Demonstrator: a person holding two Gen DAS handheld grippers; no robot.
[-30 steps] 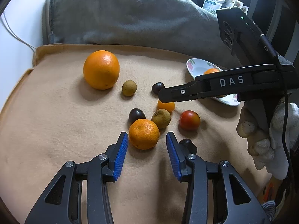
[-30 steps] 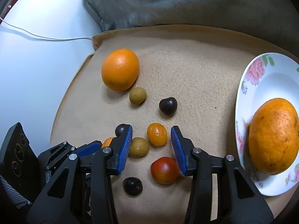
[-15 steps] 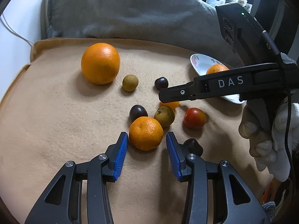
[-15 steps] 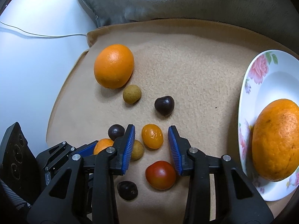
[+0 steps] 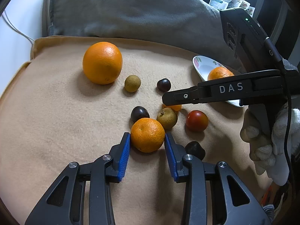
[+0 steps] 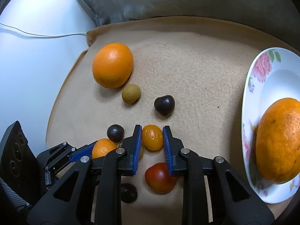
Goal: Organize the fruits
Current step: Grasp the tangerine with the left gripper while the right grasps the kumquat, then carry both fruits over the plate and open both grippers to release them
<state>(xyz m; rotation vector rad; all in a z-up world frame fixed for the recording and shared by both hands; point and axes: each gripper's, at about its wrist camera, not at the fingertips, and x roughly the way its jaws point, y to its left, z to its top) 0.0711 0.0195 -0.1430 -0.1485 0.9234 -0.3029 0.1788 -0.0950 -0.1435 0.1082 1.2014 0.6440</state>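
Note:
Fruits lie on a tan blanket (image 5: 56,112). My left gripper (image 5: 147,140) has its blue pads touching both sides of a small mandarin (image 5: 147,134), which rests on the blanket. My right gripper (image 6: 151,136) has its pads against both sides of a small orange kumquat (image 6: 152,139), also resting on the blanket. A large orange (image 5: 102,62) (image 6: 112,65) sits at the back left. A floral plate (image 6: 266,86) at the right holds another orange (image 6: 279,139). A red tomato (image 6: 160,177) lies under my right gripper.
Two tan longans (image 5: 132,83) (image 5: 166,117) and three dark cherries (image 5: 163,84) (image 5: 139,113) (image 5: 195,149) lie among the fruits. A grey cushion (image 5: 121,13) borders the blanket at the back. A white cable (image 6: 46,35) runs along the white table at the left.
Both grippers moved forward and narrowed: the left one came around the mandarin, the right one around the kumquat. The fruits have not moved.

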